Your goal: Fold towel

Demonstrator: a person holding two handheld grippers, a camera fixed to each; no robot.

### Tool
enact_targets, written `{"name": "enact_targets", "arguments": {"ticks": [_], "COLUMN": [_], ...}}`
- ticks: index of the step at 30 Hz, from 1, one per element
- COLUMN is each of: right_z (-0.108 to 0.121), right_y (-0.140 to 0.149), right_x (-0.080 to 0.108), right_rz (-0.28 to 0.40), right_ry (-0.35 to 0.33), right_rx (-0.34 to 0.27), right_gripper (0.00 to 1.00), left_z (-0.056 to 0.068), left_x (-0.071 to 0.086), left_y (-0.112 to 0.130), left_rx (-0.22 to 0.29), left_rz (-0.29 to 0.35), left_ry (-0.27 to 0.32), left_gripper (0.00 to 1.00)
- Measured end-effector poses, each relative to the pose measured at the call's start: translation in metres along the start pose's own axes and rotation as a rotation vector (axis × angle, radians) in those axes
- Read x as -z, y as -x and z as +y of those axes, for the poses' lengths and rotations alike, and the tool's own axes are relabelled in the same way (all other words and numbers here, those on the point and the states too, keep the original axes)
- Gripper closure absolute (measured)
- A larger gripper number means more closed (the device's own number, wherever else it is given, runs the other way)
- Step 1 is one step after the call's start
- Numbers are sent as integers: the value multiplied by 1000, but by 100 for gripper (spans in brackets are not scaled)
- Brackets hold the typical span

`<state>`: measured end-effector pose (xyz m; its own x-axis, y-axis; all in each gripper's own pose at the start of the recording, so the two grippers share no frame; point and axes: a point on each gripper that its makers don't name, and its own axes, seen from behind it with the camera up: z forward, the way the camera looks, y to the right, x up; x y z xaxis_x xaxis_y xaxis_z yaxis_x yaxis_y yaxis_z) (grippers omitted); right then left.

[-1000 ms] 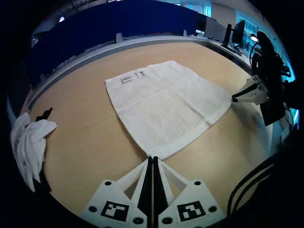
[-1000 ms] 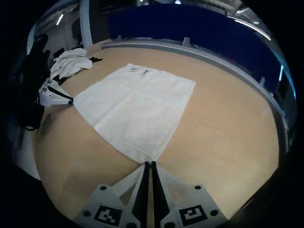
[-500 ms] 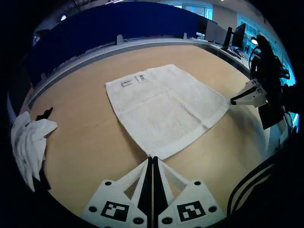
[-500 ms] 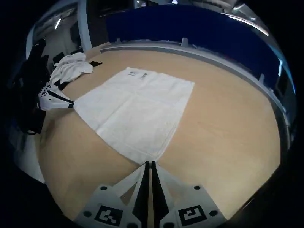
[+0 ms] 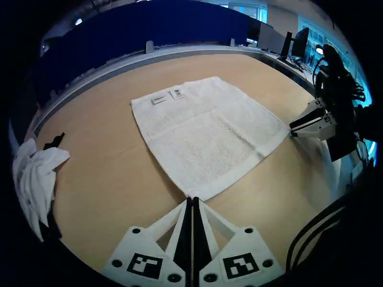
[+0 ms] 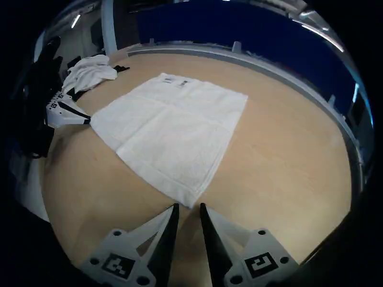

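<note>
Left hand-held gripper (image 5: pixel 192 200) first: fingers pressed together, tips right at the near corner of the towel (image 5: pixel 206 129). Whether any cloth is actually caught between them, I cannot tell. Over to the right hand-held gripper (image 6: pixel 188 206): fingers apart, straddling the neighbouring corner, nothing clamped yet. The towel lies flat and spread open, one corner at each gripper, with two small labels (image 5: pixel 168 94) up by the far edge.

So this looks like the grab before the first fold. To do it well, I'd say the right one needs the thick hem fully between both fingers before it closes, not just the very tip of the corner. Then both corners should rise together, with the edge between them kept taut, and travel over to the far edge so corner meets corner by the labels. Lift unevenly and the terry will likely sag and land crooked.

Outward now: a pale wood-look desk (image 5: pixel 105 162), smooth and curved, with a grey rim. A crumpled white cloth (image 5: pixel 36 182) sits well apart at its left edge. Behind the desk runs a blue partition (image 5: pixel 143 28), and off to the right in the left gripper view stand monitors (image 5: pixel 300 40).
</note>
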<state>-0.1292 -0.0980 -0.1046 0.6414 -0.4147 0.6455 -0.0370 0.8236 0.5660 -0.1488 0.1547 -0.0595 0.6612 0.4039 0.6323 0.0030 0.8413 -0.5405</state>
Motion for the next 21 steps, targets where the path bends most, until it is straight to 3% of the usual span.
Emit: {"name": "enact_targets", "arguments": {"ticks": [14, 18, 21], "right_z": [2, 7, 6], "right_y": [-5, -6, -6], "right_x": [-6, -8, -9], "right_rz": [1, 3, 6], "right_ry": [-13, 6, -1], "right_rx": [-15, -26, -42], "right_gripper": [67, 86, 91], "left_z": [-1, 0, 0], "left_x": [-7, -7, -8], "left_y": [3, 5, 6], "left_rx": [-5, -5, -4], "left_rz": [-8, -11, -12], "left_ry": [8, 11, 13], "left_gripper": [98, 98, 98]}}
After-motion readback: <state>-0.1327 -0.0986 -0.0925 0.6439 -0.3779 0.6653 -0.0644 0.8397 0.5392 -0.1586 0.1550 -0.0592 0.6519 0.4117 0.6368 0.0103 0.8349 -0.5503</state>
